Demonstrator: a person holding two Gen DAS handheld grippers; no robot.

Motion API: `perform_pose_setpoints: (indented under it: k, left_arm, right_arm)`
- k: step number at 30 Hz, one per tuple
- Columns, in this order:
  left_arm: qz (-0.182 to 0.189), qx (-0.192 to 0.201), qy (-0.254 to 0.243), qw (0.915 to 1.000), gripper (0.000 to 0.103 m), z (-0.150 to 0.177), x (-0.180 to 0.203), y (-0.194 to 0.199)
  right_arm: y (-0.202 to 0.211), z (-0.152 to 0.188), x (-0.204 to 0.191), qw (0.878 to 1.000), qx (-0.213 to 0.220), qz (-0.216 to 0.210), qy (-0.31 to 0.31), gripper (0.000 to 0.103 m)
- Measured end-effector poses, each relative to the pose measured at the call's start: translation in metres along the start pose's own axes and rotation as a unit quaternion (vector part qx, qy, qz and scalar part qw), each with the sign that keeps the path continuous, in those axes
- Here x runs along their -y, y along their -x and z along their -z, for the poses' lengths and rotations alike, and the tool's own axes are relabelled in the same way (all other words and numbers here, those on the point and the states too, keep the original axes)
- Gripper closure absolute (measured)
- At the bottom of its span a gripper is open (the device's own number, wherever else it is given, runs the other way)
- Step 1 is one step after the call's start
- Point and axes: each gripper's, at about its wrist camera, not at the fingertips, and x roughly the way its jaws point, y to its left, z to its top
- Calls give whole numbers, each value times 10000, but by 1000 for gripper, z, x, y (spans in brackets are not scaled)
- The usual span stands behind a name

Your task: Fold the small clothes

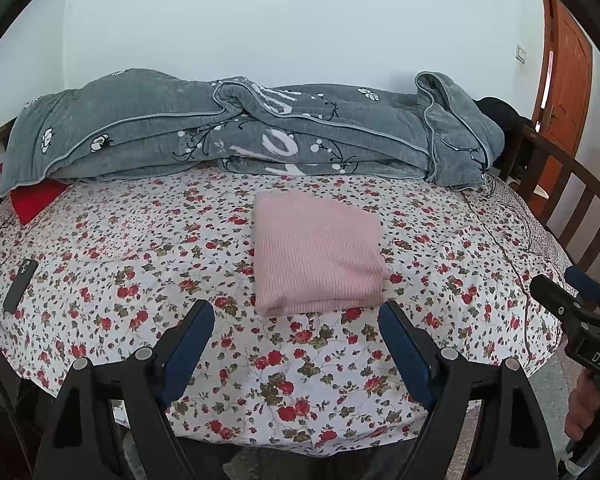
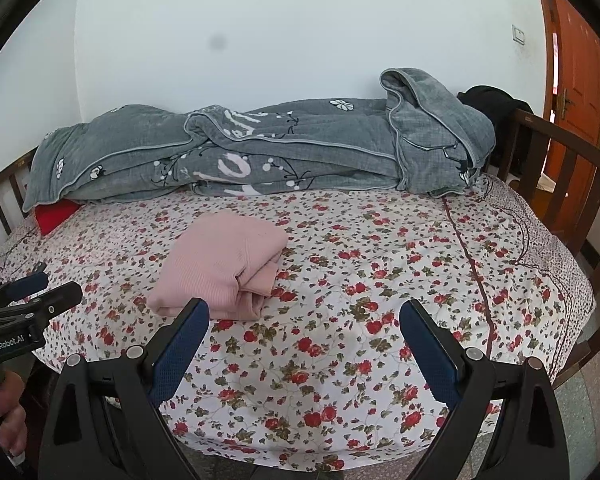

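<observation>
A pink ribbed garment (image 1: 316, 254) lies folded into a thick rectangle on the flowered bed sheet (image 1: 148, 240). In the right wrist view the garment (image 2: 220, 264) lies left of centre, its stacked layers showing at its right end. My left gripper (image 1: 296, 312) is open and empty, held just short of the garment's near edge. My right gripper (image 2: 304, 312) is open and empty, to the right of the garment over bare sheet. Each gripper shows at the edge of the other's view: the right gripper (image 1: 560, 288) and the left gripper (image 2: 56, 284).
A rumpled grey quilt (image 1: 236, 132) lies along the far side of the bed by the white wall. A red item (image 1: 36, 200) pokes out beneath its left end. A dark phone (image 1: 20, 284) lies at the sheet's left. A wooden rail (image 1: 580, 196) and an orange door (image 1: 564, 92) stand to the right.
</observation>
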Motion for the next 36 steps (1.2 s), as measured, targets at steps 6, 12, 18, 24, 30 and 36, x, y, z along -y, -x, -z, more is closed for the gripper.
perform_pose_setpoints:
  k: [6, 12, 18, 24, 30, 36]
  left_arm:
    - [-39, 2, 8, 10000, 19, 1, -2, 0]
    - [-46, 3, 27, 10000, 19, 1, -4, 1]
    - [-35, 23, 12, 10000, 19, 0, -4, 1]
    - [-26, 36, 8, 10000, 19, -1, -3, 3]
    - [-11, 84, -1, 10000, 19, -4, -3, 6]
    - [-29, 114, -11, 9999, 19, -5, -4, 8]
  right_arm:
    - [0, -1, 0, 10000, 21, -9, -17, 8]
    - [0, 0, -1, 10000, 29, -8, 4, 8]
    - [1, 0, -2, 10000, 37, -7, -22, 8]
    - [2, -1, -3, 10000, 48, -20, -12, 8]
    - [2, -1, -2, 10000, 46, -35, -4, 8]
    - [2, -2, -3, 10000, 49, -45, -7, 8]
